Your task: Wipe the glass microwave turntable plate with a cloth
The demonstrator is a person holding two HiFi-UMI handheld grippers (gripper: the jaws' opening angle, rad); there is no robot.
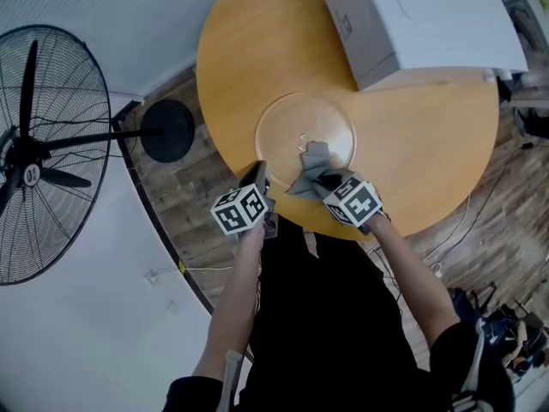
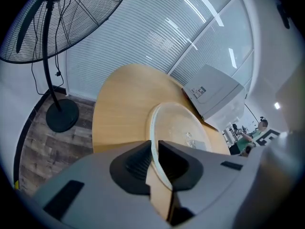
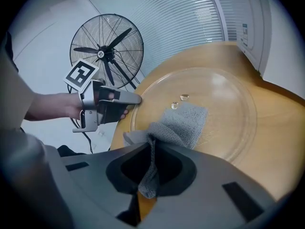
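Note:
The clear glass turntable plate (image 1: 296, 123) lies flat on the round wooden table (image 1: 240, 50). My left gripper (image 1: 257, 172) is shut on the plate's near left rim; in the left gripper view the rim (image 2: 153, 142) runs between the two dark pads. My right gripper (image 1: 322, 179) is shut on a grey cloth (image 1: 312, 166), and the cloth's free end lies spread on the near part of the plate (image 3: 228, 104). In the right gripper view the cloth (image 3: 183, 122) hangs folded between the jaws. Two water drops (image 3: 175, 105) sit just beyond it.
A white microwave (image 1: 412, 15) stands at the table's far right, close behind the plate. A large black pedestal fan (image 1: 39, 148) stands on the floor to the left, its round base (image 1: 167, 130) beside the table's edge. Cables and bags lie on the floor at right.

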